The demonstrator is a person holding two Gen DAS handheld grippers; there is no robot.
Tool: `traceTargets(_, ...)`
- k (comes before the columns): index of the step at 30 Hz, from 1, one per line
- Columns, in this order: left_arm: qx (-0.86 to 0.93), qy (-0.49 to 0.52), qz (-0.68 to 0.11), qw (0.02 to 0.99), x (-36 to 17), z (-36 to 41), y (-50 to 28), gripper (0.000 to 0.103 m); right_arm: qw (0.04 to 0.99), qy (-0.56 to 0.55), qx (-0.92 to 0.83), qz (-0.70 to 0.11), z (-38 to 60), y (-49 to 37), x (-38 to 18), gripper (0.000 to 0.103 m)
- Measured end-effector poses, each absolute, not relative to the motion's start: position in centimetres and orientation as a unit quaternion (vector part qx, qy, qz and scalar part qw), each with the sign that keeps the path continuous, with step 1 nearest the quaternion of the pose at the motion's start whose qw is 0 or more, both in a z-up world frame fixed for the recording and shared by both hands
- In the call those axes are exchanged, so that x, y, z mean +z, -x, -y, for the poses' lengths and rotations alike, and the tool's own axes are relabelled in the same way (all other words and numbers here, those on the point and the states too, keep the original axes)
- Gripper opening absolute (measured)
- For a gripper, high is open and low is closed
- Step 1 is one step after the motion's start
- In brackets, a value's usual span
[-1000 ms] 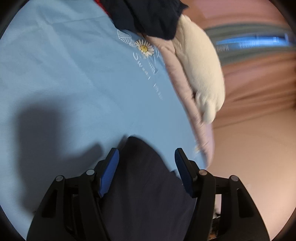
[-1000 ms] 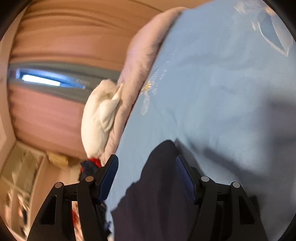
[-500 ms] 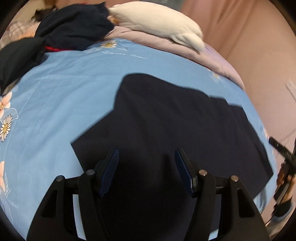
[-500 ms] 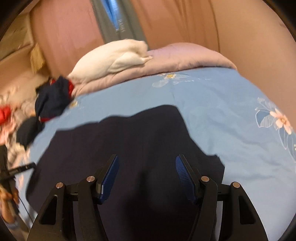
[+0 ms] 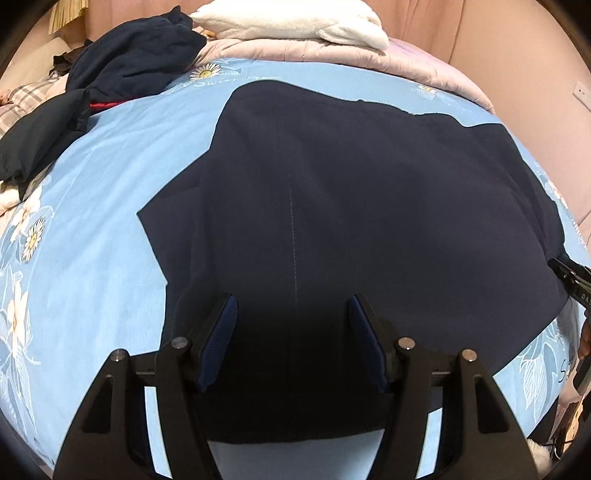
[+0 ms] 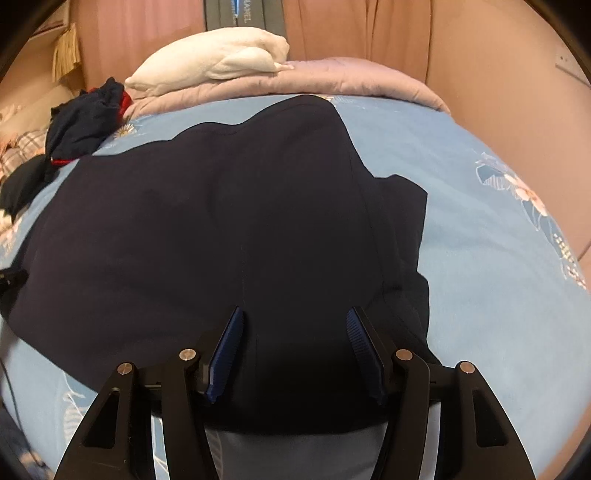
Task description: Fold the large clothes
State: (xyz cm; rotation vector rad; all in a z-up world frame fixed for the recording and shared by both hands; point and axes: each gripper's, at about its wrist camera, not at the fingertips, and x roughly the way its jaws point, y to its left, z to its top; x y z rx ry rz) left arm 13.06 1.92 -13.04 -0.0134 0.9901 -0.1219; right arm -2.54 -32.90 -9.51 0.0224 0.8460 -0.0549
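On the bed: a dark navy garment (image 5: 351,206) lies spread over the blue floral sheet (image 5: 96,206), its near hem just under both tongs.

Change: a second ago each camera looked sideways along the sheet with only a corner of dark cloth between the fingers; now both views sit level and look down over the whole garment — the wrists have rolled upright and swung in over the near edge.

Meaning: the garment looks laid out flat with one sleeve showing on each side, so I judge the spreading done and the first fold not yet begun.

Left tongs (image 5: 293,341): about half open, steady; dark cloth fills the space under the fingers, but the blue pads (image 5: 218,339) stand apart from it on either side — nothing pinched that I can see.

Right tongs (image 6: 295,350): also about half open, the jaws closing a little at this moment; cloth lies under and between the fingers, pads not pressing on it.

Contact: whether either set of fingertips rests on the fabric, I cannot tell.

Other things: a white pillow (image 5: 295,22) on a pink quilt (image 6: 332,77) at the far end, a heap of dark clothes (image 5: 122,62) at the far left, well apart from the garment.

Next, by my reading: a grip on the hem or sleeve.
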Motion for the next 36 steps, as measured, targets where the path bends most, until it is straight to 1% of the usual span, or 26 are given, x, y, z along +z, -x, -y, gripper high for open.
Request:
traceTargets(8, -0.048, 0.007, -0.482, 0.875, -13.0, -1.9, -11.5, 0.063, 0.909, -0.037, -0.021, -0.414, 33.4, 3.3, -9.1, 0.061)
traceTargets(13, -0.049, 0.030, -0.483, 0.874, -13.0, -2.5, -10.1, 0.063, 0.909, -0.054, -0.018, -0.413, 33.5, 4.5, -9.0, 0.061)
traceTargets(14, -0.049, 0.035, -0.484, 0.873, -13.0, -2.7, -9.8, 0.064, 0.909, -0.060, -0.017, -0.413, 33.6, 4.7, -9.0, 0.061)
traceTargets(15, -0.049, 0.045, -0.485, 0.872, -13.0, -3.0, -9.5, 0.066, 0.908, -0.064, -0.017, -0.413, 33.6, 5.1, -9.0, 0.061)
traceTargets(16, -0.048, 0.060, -0.487, 0.870, -12.9, -3.5, -9.0, 0.071, 0.908, -0.070, -0.018, -0.413, 33.7, 5.3, -8.9, 0.061)
traceTargets(18, -0.047, 0.086, -0.491, 0.866, -12.9, -4.4, -8.1, 0.076, 0.907, -0.079, -0.021, -0.413, 33.5, 5.9, -8.9, 0.062)
traceTargets(20, -0.046, 0.123, -0.488, 0.863, -12.6, -5.8, -6.9, 0.076, 0.904, -0.085, -0.025, -0.417, 33.5, 6.6, -8.6, 0.065)
traceTargets(22, -0.039, 0.153, -0.487, 0.859, -12.5, -7.3, -6.0, 0.080, 0.902, -0.090, -0.022, -0.421, 33.4, 7.4, -8.2, 0.068)
traceTargets(25, -0.022, 0.195, -0.486, 0.851, -12.8, -9.4, -5.3, 0.081, 0.903, -0.084, -0.009, -0.420, 32.8, 8.1, -7.6, 0.068)
traceTargets(28, -0.023, 0.239, -0.483, 0.842, -13.1, -11.0, -5.2, 0.081, 0.913, -0.080, 0.001, -0.401, 32.1, 8.4, -6.6, 0.068)
traceTargets(33, -0.083, 0.348, -0.460, 0.813, -13.7, -11.8, -5.6, 0.086, 0.920, -0.101, 0.034, -0.377, 30.7, 7.0, -5.7, 0.068)
traceTargets(36, -0.103, 0.378, -0.454, 0.800, -13.9, -11.3, -6.3, 0.086, 0.923, -0.124, 0.055, -0.361, 29.7, 6.2, -5.6, 0.068)
